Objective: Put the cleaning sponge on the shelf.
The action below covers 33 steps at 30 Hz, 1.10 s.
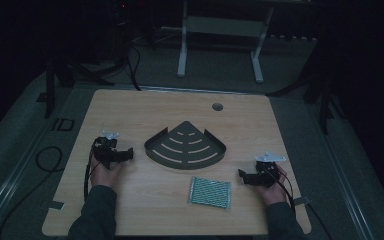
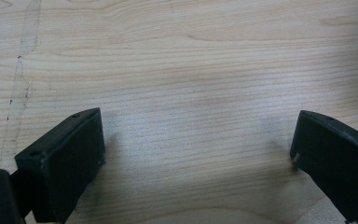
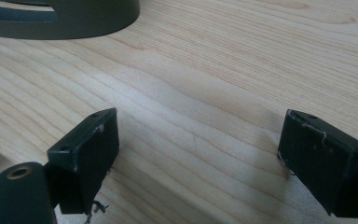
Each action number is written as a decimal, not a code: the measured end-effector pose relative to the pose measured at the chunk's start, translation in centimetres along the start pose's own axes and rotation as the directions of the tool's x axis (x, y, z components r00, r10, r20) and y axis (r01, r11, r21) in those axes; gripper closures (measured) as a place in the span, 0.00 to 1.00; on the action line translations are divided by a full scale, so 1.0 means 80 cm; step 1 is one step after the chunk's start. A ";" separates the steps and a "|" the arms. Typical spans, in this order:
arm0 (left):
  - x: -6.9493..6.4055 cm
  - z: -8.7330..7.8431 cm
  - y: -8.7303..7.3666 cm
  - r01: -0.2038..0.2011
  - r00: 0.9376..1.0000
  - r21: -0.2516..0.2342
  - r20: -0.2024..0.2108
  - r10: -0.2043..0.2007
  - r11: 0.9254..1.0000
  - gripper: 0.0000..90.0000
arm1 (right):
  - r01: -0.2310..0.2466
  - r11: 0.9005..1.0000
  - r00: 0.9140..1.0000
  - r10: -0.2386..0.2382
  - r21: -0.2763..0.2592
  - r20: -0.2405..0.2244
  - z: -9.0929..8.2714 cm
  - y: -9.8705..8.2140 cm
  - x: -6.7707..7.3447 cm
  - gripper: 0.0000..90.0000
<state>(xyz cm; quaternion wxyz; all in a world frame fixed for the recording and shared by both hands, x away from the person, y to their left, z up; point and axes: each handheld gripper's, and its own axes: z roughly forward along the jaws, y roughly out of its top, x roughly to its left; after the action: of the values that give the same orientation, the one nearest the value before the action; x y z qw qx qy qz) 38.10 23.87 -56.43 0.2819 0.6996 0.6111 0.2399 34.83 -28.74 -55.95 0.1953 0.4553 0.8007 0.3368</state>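
Dim lab, wooden test table (image 1: 130, 210), cables on carpet (image 1: 40, 170), metal stand legs (image 1: 220, 45)

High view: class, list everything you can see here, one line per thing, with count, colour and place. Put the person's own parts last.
Table: one, light wood, centre of the room.
Rack: one, dark grey, fan-shaped with slots, middle of the table.
Cloth: one, green and white pattern, flat on the table in front of the rack.
Hole: one, round, dark, far side of the table.
Frame: one, white, on the floor behind the table.
Left gripper: one, black, open, left of the rack.
Right gripper: one, black, open, right of the cloth.
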 end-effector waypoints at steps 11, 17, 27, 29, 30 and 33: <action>0.000 0.000 0.000 0.000 1.000 -0.001 0.000 0.000 1.000 0.03 | 0.011 1.000 1.000 -0.011 -0.009 0.005 -0.013 0.005 0.007 0.40; 0.000 0.000 0.000 0.000 1.000 -0.001 0.000 0.000 1.000 0.03 | 0.059 0.998 0.998 -0.060 -0.032 -0.019 -0.035 0.022 0.021 0.55; 0.000 0.000 0.000 0.000 1.000 -0.001 0.000 0.000 1.000 0.03 | 0.122 0.992 0.990 -0.123 -0.019 -0.075 -0.049 0.042 0.027 0.77; 0.000 0.000 0.000 0.000 1.000 -0.001 0.000 0.000 1.000 0.03 | 0.140 0.990 0.986 -0.140 -0.007 -0.088 -0.050 0.046 0.028 0.81; 0.000 0.000 0.000 0.000 1.000 -0.001 0.000 0.000 1.000 0.03 | 0.147 0.989 0.984 -0.146 -0.002 -0.100 -0.050 0.048 0.028 0.84; 0.000 0.000 0.000 0.000 1.000 -0.001 0.000 0.000 1.000 0.03 | 0.183 0.983 0.975 -0.179 0.017 -0.132 -0.050 0.052 0.032 0.91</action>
<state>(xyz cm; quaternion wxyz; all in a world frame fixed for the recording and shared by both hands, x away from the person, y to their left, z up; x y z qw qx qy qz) 38.14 23.87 -56.44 0.2823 0.6997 0.6109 0.2400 33.55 -26.49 -50.22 0.1658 0.3603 0.8546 0.3351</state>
